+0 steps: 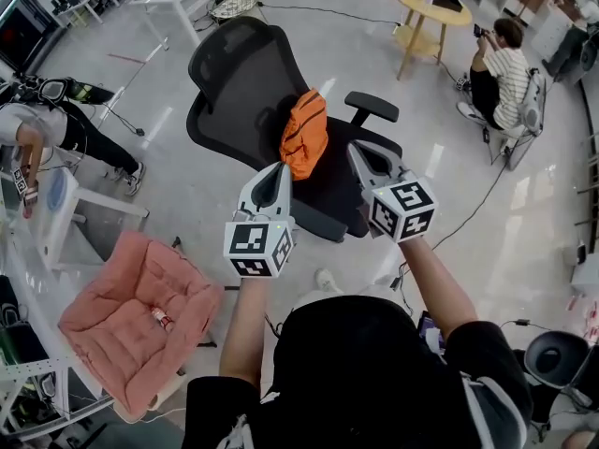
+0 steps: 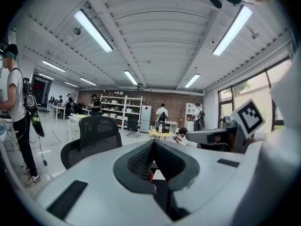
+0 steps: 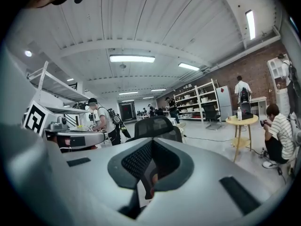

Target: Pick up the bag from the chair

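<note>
Standing ahead of both grippers: a black office chair [image 1: 239, 78]. Orange bag [image 1: 305, 134] sits on its seat, propped against the backrest, between the two gripper tips. Left gripper [image 1: 281, 169] is just beside the bag's lower left edge, contact unclear, jaws pressed together, empty. Right gripper [image 1: 355, 149] is near the bag's right side, jaws likewise closed on nothing.

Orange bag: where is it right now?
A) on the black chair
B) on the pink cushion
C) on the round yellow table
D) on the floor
A: the orange bag rests on the seat of the black chair, in front of its backrest.
</note>
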`<state>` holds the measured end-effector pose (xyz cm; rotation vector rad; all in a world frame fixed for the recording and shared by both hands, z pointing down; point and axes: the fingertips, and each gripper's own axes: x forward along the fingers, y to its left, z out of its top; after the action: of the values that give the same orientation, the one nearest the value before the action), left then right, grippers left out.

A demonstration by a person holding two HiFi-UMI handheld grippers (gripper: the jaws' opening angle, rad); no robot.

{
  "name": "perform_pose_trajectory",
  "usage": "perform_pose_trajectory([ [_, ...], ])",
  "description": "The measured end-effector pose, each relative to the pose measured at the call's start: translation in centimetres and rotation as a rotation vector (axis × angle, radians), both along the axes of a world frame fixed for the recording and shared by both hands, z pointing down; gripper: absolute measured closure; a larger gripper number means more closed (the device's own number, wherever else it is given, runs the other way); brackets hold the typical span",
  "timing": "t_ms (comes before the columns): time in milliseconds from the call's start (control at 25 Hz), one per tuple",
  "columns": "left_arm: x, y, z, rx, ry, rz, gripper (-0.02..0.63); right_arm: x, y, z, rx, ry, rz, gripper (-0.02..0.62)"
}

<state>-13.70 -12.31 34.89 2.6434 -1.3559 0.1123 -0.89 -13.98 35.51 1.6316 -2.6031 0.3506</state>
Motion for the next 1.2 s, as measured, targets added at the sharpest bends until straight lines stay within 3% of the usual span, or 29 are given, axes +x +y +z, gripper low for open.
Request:
perform_pose_trajectory([
  [480, 0.9, -3.0, 2.5, -0.039, 0.007, 0.055, 0.6, 0.1, -2.8, 1.9, -0.031, 0.032, 0.03, 0.594],
  [1200, 5.6, -11.7, 7.1, -0.156, 0.017, -0.019, 0.6, 3.2, -13.3, 5.9, -0.13, 0.008, -0.088, 0.594],
])
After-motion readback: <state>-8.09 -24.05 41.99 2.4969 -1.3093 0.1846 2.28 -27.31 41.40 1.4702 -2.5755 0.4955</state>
